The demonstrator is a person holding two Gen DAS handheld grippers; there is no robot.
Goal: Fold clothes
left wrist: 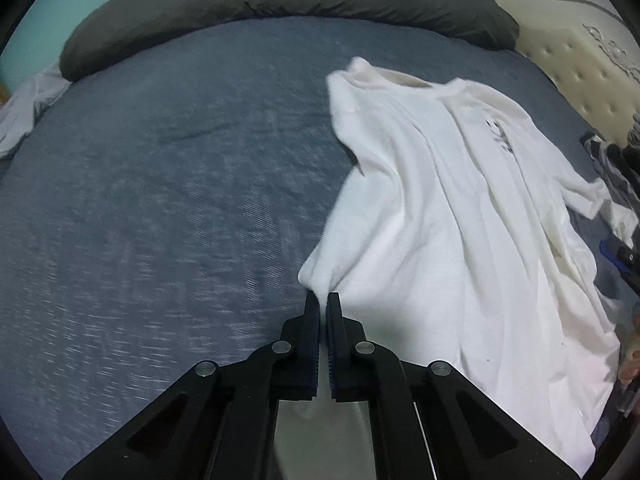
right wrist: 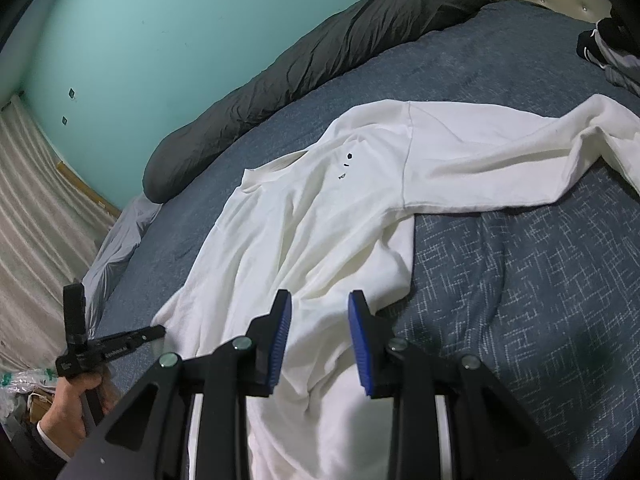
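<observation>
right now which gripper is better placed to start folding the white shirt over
Left. The left gripper is shut on the white shirt at its edge, ready to lift it. The right gripper hangs open above the fabric, gripping nothing.

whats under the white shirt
The white shirt lies straight on the blue bedspread, which shows all around it. Whatever is beneath its middle is covered. The left tool pinches one corner; the right tool stands open above the hem.

A home bedroom: a bed with a blue cover fills the frame, a long dark pillow lies along its upper edge, a cream tufted headboard stands upper right, against a teal wall.
</observation>
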